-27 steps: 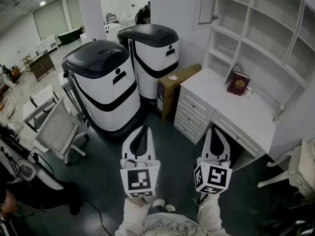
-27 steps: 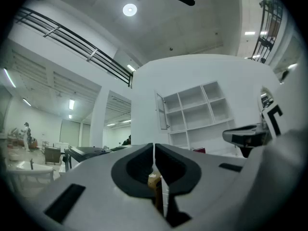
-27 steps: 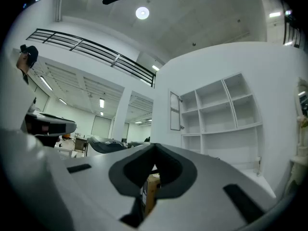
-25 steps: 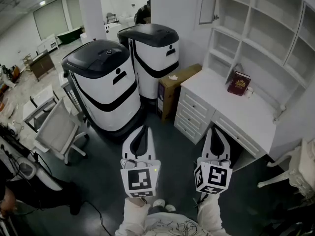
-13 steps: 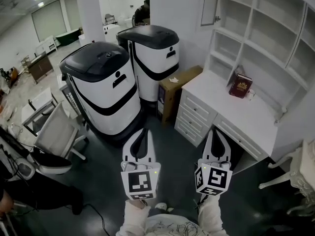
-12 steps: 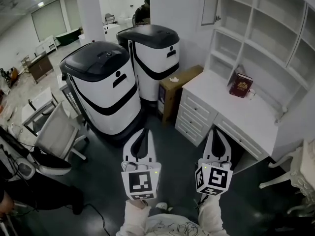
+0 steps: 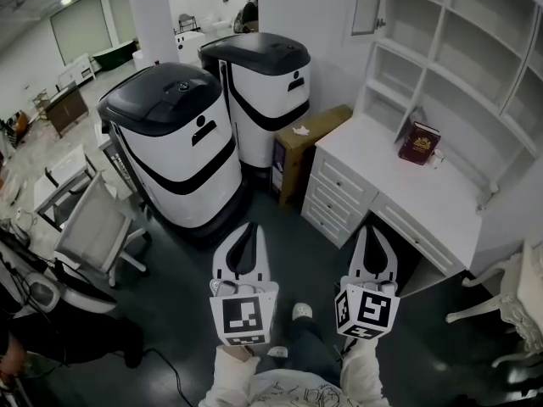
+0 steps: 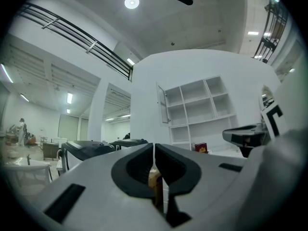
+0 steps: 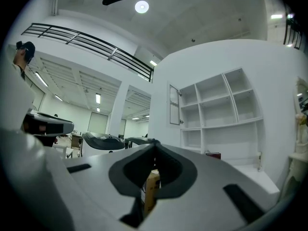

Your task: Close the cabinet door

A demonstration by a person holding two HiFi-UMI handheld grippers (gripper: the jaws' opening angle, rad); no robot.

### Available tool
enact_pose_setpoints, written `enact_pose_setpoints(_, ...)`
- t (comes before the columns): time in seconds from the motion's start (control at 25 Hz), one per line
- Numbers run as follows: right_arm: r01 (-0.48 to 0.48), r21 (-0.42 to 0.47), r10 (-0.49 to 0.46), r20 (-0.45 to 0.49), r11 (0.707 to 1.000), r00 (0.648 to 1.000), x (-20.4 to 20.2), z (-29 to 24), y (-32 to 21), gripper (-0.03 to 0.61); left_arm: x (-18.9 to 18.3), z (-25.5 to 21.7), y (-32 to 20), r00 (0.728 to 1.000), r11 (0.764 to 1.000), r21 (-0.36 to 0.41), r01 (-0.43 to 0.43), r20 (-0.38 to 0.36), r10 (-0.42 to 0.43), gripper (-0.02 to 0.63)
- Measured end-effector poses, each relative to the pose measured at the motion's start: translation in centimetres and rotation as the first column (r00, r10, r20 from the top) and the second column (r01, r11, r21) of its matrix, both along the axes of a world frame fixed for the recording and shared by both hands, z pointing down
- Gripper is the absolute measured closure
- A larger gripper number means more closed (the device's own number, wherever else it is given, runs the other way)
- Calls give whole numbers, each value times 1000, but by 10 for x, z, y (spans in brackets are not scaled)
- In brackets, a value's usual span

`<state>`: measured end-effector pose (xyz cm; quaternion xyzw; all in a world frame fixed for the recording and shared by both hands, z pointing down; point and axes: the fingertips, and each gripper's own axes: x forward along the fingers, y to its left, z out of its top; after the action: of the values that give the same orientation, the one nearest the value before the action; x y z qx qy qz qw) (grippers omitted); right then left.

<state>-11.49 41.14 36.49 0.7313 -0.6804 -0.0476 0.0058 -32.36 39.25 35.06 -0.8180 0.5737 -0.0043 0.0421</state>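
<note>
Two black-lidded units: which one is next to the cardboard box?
The farther unit: the cardboard box stands between it and the white drawers. The nearer unit stands away from the box.

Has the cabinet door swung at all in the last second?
No. The cabinet door still stands open at the same angle to the shelf unit beside it; only the head camera has shifted slightly.
</note>
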Motion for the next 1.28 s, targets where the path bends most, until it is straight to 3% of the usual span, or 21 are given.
enact_pose_setpoints(0.4, 23, -6, -23, 10, 1000, 1000, 24, 8, -84, 575, 21, 5, -77, 999, 999, -5, 33, 12, -33, 600)
enact_pose_setpoints(0.96, 88, 37, -89, 15, 995, 996, 85, -16, -234, 575, 87, -19, -210, 996, 996, 30, 89, 10, -89, 600)
enact_pose_setpoints(1.28, 97, 21, -97, 21, 995, 995, 112, -7, -283, 575, 111, -11, -257, 995, 994, 13, 104, 7, -104, 600)
